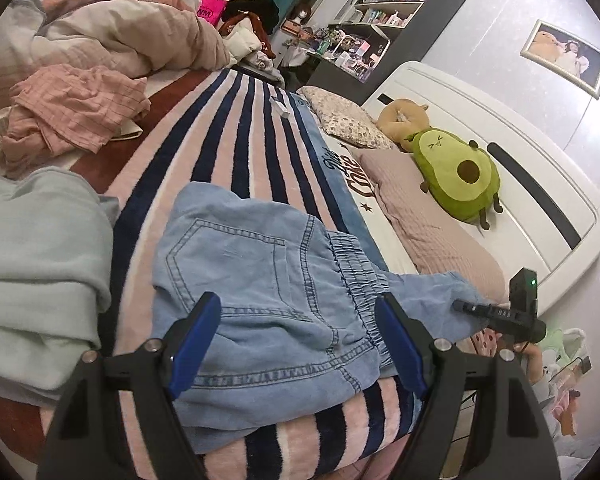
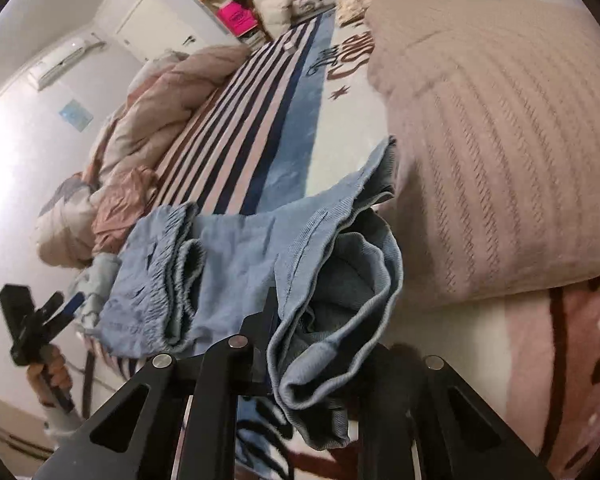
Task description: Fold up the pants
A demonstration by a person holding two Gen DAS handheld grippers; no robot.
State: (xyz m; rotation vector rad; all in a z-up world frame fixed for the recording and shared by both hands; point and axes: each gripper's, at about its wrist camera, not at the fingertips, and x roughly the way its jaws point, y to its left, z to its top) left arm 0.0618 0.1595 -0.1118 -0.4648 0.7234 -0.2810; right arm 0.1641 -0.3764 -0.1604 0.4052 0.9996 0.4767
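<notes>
Pants [image 1: 268, 280] lie on the striped blanket [image 1: 236, 128] near the bed's edge, seat and back pocket facing up, elastic waistband toward the pillow [image 2: 500, 160]. Left claw [image 1: 296, 344] is spread wide, its blue pads either side of the seat, gripping nothing that I can see. Right claw [image 2: 284, 320] is nearly shut and looks to be pinching denim at the leg end, where the cloth bunches into a loose open roll over the fingers. How much fabric sits between its pads is hidden.

Now the worry: that pinch may hold only one layer of the bunched leg. Lift from there and the lower layers could sag or slide out, leaving a crooked fold. The pants also sit close to the edge, so a hard pull might drag them off the bed. And the mint cloth [image 1: 32, 248] just beside the left claw could snag if it closes carelessly.
</notes>
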